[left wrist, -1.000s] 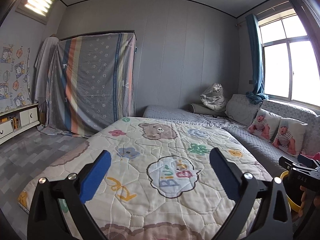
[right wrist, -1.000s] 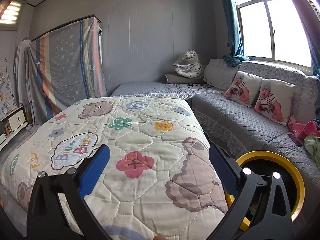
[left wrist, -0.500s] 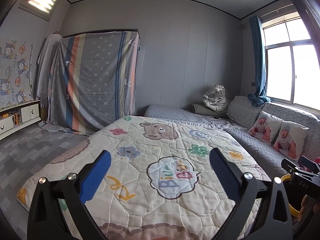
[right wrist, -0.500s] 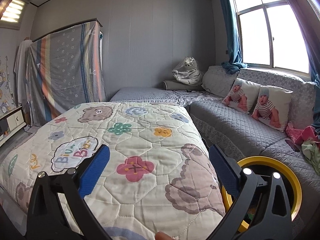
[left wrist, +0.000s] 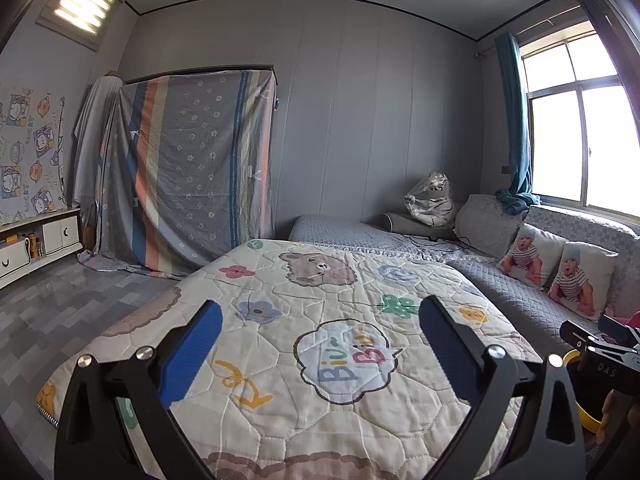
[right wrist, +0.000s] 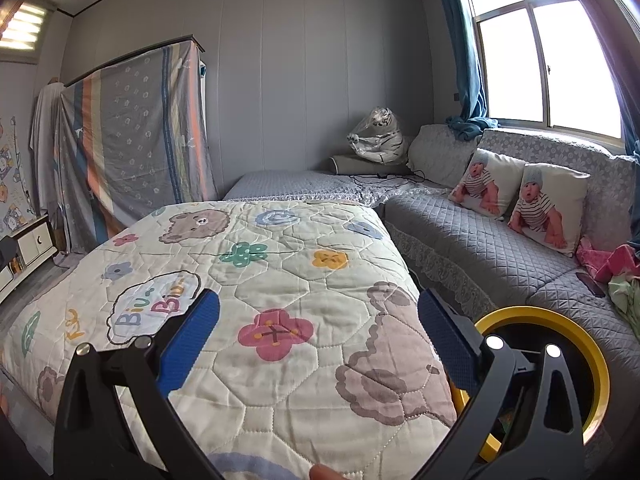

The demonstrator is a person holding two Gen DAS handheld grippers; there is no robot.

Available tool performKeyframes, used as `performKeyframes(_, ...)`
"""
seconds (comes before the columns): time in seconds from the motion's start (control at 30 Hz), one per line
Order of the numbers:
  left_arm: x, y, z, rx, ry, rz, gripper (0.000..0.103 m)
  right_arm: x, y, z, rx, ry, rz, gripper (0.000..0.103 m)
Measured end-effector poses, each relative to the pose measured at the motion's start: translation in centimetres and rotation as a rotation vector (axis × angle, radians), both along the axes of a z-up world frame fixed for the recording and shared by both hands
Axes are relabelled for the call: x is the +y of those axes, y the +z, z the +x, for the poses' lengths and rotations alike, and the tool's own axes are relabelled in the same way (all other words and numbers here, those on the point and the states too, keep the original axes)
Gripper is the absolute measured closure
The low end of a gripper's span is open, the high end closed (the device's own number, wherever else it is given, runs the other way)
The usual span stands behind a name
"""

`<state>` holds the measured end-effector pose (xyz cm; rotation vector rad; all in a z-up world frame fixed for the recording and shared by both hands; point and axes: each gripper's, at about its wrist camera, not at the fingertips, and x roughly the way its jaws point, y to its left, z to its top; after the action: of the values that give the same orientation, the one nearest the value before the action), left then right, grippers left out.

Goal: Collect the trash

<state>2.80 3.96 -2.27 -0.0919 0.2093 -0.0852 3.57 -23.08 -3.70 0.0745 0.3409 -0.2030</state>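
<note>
- Left gripper [left wrist: 320,344]: fingers spread, empty, poised over the quilt [left wrist: 340,360].
- Right gripper [right wrist: 318,340]: spread, empty.
- Yellow-rimmed bin [right wrist: 592,344] at 4 o'clock, between bed and sofa [right wrist: 480,240], handy for drops.
- No trash visible.

The quilted bed [right wrist: 280,280] fills the room's middle. A sofa [right wrist: 480,240] runs along its right edge, two pillows [right wrist: 520,196] against its back. A bin [right wrist: 560,320] stands between the bed's near right corner and the sofa.

The quilt [left wrist: 320,360] reads "Biu~Biu~" in its cloud patch beside the bear print; the right gripper [left wrist: 600,360] body reads "DAS".
</note>
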Motion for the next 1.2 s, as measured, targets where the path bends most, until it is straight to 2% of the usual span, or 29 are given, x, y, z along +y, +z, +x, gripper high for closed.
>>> performKeyframes(1.2,-0.1,-0.04,0.26,-0.004,0.0,-0.003,0.008,-0.05,-0.59,-0.07,0.007,-0.008,0.025,0.008)
